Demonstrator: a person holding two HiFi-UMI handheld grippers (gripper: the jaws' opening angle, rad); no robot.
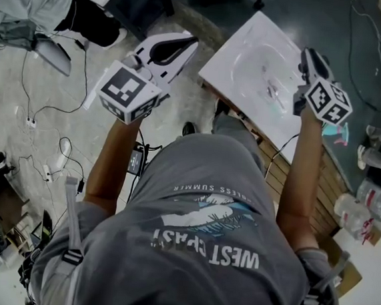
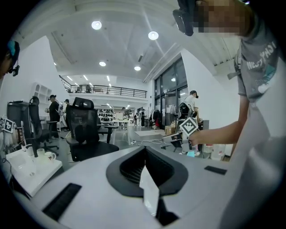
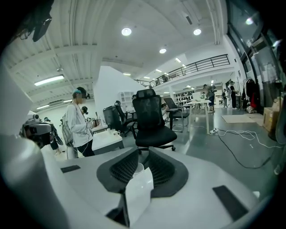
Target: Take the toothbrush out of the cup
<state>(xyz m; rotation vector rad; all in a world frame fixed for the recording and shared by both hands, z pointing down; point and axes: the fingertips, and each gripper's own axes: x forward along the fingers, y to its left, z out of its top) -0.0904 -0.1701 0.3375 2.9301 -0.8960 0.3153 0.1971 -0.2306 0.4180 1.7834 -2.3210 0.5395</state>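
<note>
The toothbrush and its cup I can't pick out for sure. The nearest candidate is a faint glassy shape [image 1: 272,88] on the white tabletop [image 1: 251,44], too blurred to name (a teal thing [image 1: 336,133] by my right wrist is no clearer). My right gripper [image 1: 311,61] hangs over that tabletop's edge, jaws spread, with only a small pale round shape [image 3: 139,168] low between them and nothing pinched. My left gripper [image 1: 184,47] is off the table, jaws pressed together, empty. I'd judge this fits either reaching for the brush or drawing off once it's out. Either way, I'd want a clear sight of brush and cup before moving.
</note>
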